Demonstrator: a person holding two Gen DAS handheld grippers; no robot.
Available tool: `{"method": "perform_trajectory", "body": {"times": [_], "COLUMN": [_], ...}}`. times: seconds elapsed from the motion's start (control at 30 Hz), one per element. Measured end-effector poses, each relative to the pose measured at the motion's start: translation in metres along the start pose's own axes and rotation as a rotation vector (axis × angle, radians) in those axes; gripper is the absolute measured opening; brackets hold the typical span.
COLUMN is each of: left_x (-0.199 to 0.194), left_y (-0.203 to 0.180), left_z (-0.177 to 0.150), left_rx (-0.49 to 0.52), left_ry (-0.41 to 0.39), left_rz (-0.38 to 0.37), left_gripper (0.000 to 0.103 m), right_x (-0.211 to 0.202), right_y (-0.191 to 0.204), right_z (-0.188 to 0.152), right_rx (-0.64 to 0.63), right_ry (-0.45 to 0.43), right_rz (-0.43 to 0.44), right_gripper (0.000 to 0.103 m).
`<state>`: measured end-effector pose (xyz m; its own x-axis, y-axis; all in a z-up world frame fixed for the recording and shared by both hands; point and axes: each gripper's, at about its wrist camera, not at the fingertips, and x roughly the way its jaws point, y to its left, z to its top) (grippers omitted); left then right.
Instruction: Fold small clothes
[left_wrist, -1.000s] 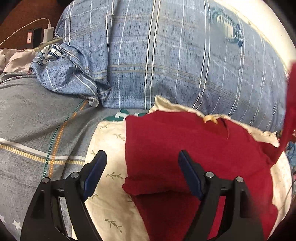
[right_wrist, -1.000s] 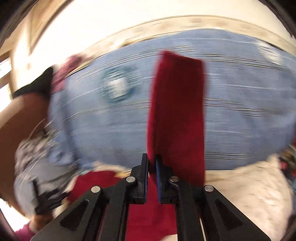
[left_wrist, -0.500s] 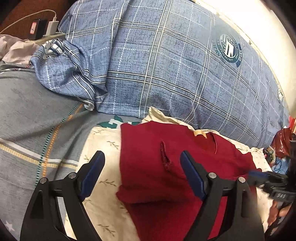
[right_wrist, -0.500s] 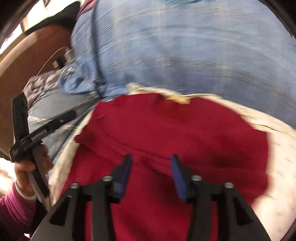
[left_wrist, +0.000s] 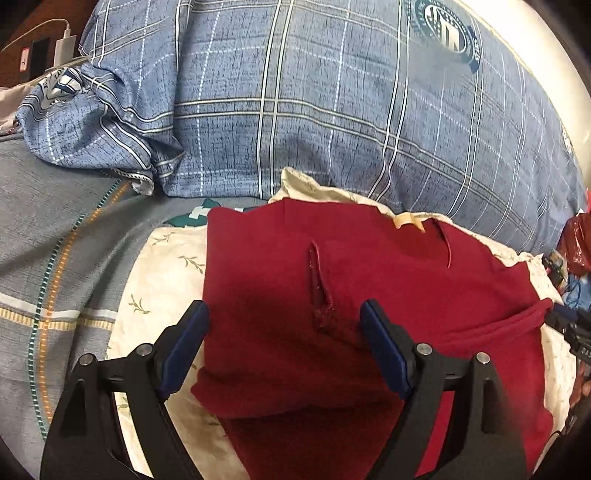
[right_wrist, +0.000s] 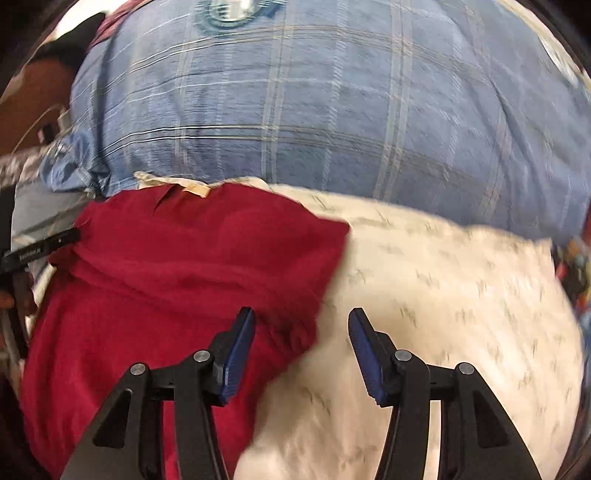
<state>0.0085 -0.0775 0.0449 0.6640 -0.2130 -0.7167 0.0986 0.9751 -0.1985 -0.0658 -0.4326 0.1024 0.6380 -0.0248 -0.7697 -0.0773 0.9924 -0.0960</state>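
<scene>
Left wrist view: we see one soft red garment, partly folded, lying on a cream leaf-print cloth before one blue plaid pillow. Left gripper fingers stand wide apart above it. Right gripper fingers are closing, clamping nothing.

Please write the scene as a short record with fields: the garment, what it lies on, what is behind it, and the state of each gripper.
garment: red garment, partly folded, lying flat
surface: cream leaf-print cloth under it
behind: blue plaid bedding
left gripper: open above the garment, not gripping
right gripper: fingers apart, closing slightly, over the garment's edge, nothing pinched
</scene>
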Motion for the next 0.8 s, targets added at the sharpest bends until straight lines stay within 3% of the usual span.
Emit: {"method": "perform_trajectory", "body": {"times": [0.03, 0.07, 0.13, 0.23, 0.33, 0.37, 0.5, 0.57, 0.63, 0.7, 0.8], "left_x": [0.0, 0.0, 0.0, 0.0, -0.001, -0.002, -0.004, -0.008, -0.013, -0.021, -0.03], "left_y": [-0.001, -0.001, -0.001, -0.001, -0.001, -0.001, 0.001, 0.002, 0.002, 0.0, -0.009], "left_z": [-0.001, -0.001, -0.002, -0.002, -0.004, -0.003, -0.004, -0.004, -0.003, 0.0, 0.006], "left_rx": [0.004, 0.008, 0.015, 0.012, 0.006, 0.005, -0.004, -0.01, -0.016, -0.012, 0.015], "left_ry": [0.0, 0.0, -0.002, -0.002, -0.004, -0.006, -0.012, -0.017, -0.031, -0.057, -0.058], "left_rz": [0.001, 0.001, 0.003, 0.003, 0.006, 0.008, 0.008, 0.002, -0.009, -0.034, -0.078], "left_gripper": [0.084, 0.084, 0.084, 0.084, 0.084, 0.084, 0.084, 0.084, 0.084, 0.084, 0.084], "right_x": [0.004, 0.008, 0.01, -0.002, -0.007, -0.007, 0.0, -0.003, -0.016, -0.027, -0.027], "right_y": [0.005, 0.009, 0.013, 0.024, 0.028, 0.028, 0.023, 0.015, 0.0, -0.009, 0.002], "right_z": [0.003, 0.005, 0.009, 0.001, -0.02, -0.026, -0.049, -0.051, -0.045, -0.035, -0.02], "right_rx": [-0.039, -0.08, -0.118, -0.164, -0.196, -0.199, -0.13, -0.083, 0.014, 0.075, 0.007], "right_ry": [-0.01, -0.011, 0.0, -0.016, 0.029, 0.042, 0.117, 0.109, 0.054, -0.002, -0.022], "right_rz": [-0.02, -0.047, -0.045, -0.063, -0.055, -0.058, -0.033, -0.037, 0.002, 0.025, 0.035], "right_gripper": [0.048, 0.029, 0.013, 0.008, 0.007, 0.001, 0.0, 0.0, 0.006, 0.031, 0.036]}}
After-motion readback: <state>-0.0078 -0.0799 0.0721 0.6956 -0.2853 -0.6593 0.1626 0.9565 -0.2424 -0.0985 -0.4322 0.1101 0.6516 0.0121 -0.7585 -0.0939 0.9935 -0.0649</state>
